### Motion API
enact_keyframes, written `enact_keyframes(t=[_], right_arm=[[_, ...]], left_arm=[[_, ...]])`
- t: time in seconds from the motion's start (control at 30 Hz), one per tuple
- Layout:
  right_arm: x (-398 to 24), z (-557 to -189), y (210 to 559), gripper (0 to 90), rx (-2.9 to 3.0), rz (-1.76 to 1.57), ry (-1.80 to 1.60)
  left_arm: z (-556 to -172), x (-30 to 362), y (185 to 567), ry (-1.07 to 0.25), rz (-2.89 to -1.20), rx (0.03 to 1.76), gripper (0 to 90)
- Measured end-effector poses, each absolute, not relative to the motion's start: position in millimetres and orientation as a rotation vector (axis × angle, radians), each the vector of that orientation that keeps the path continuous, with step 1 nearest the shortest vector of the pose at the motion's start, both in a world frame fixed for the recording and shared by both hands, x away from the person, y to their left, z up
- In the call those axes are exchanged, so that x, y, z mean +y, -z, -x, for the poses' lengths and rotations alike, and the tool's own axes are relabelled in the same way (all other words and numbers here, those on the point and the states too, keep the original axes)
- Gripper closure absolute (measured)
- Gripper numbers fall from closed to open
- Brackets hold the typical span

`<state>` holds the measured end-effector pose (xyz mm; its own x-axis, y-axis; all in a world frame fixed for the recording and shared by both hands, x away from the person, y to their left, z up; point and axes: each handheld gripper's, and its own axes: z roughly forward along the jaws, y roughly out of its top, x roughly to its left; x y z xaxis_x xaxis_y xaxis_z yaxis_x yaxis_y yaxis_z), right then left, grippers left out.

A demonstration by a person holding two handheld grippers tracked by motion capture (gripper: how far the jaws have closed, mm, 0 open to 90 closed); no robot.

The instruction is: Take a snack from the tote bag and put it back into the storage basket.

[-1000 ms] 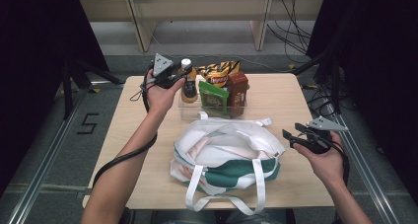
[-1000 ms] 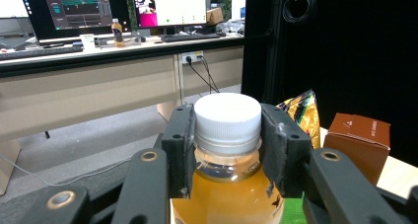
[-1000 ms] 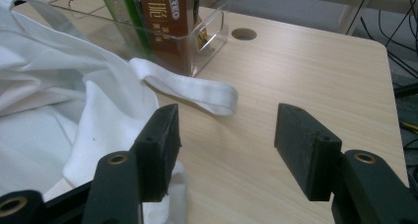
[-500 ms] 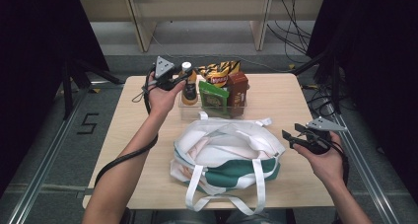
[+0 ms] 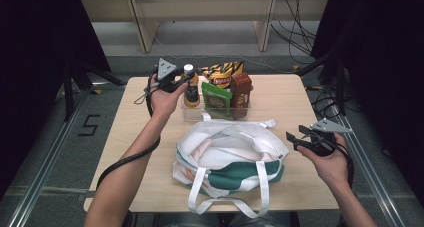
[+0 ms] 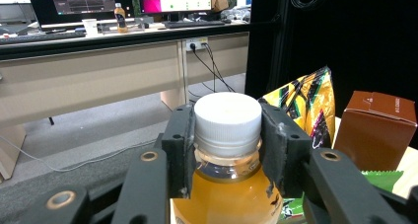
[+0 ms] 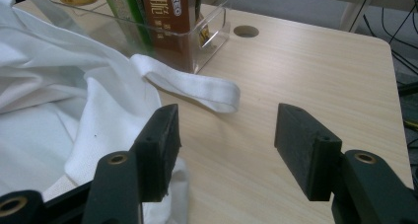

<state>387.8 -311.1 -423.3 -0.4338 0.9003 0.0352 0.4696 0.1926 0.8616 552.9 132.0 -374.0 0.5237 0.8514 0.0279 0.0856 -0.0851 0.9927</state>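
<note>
Bottle: the juice bottle (image 6: 227, 150), white cap over amber drink, stands upright at the 9 o'clock end of the clear bin (image 5: 240, 106), likely because that end is nearest the left hand and easiest to lift from.
Left fingers: the left gripper (image 5: 186, 80) has its 2 fingers (image 6: 180, 150) clamped on the bottle's neck just under the cap, 1 pad on each side, a hold that should keep it vertical on the way out.
Bin neighbours: a yellow chip bag (image 5: 223, 73), a green packet (image 5: 216, 95) and a brown carton (image 5: 241, 88) sit packed at the bottle's 3 o'clock.
Bag: the white and green tote bag (image 5: 227, 157) lies open-mouthed at 6 o'clock of the bin on the worktop (image 5: 280, 94), seemingly ready to receive items.
Right fingers: the right gripper (image 7: 226, 145) hovers at the tote's 3 o'clock, fingers (image 7: 305, 147) apart, holding and touching nothing, a strap (image 7: 197, 88) just beyond.
</note>
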Motion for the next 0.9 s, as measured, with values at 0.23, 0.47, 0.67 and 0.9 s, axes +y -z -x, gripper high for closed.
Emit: enact_keyframes(t=[0.23, 0.47, 0.67, 0.9], right_arm=[[-310.8, -387.4, 423.5, 43.4, 1.986, -1.287, -1.171], [-310.2, -387.9, 424.2, 43.3, 1.987, -1.297, -1.17], [-312.3, -391.0, 425.1, 43.3, 1.991, -1.243, -1.164], [-310.1, -389.3, 425.1, 43.3, 1.988, -1.275, -1.17]], left_arm=[[-554.1, 130.9, 378.9, -0.778, -1.551, 0.843, 59.0], [-555.7, 130.8, 385.0, -0.776, -1.563, 0.849, 59.0], [-556.3, 131.2, 388.9, -0.772, -1.576, 0.85, 59.0], [-557.0, 131.5, 391.1, -0.769, -1.577, 0.865, 59.0]])
